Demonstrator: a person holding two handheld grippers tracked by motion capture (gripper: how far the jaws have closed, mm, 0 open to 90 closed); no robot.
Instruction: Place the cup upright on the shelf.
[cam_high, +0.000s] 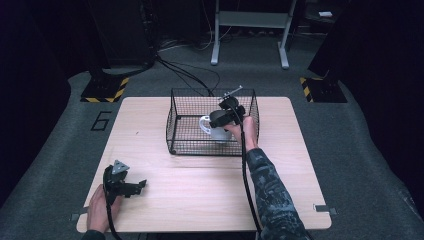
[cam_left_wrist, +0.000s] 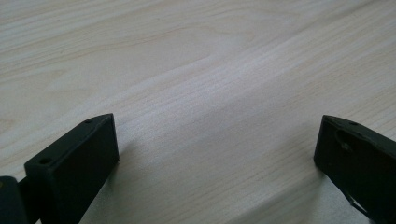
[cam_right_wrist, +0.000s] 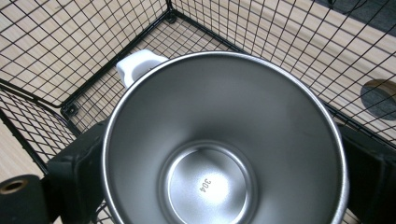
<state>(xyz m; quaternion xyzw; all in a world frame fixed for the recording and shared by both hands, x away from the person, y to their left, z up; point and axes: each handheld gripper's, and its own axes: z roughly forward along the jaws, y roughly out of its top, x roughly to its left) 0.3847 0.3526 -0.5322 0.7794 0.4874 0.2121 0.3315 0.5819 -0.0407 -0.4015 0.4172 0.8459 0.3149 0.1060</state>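
Ideally the right gripper, clamped on the mug inside the wire basket, lowers it level; left gripper waits wide open, well outside.

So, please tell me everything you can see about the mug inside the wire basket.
The mug stands upright, mouth open and empty, inside the black wire basket. Its inside is shiny steel, with "304" stamped on the bottom; the outside and the handle look white. The right claw has a jaw on either side of it. Whether it rests on the basket floor is unclear.
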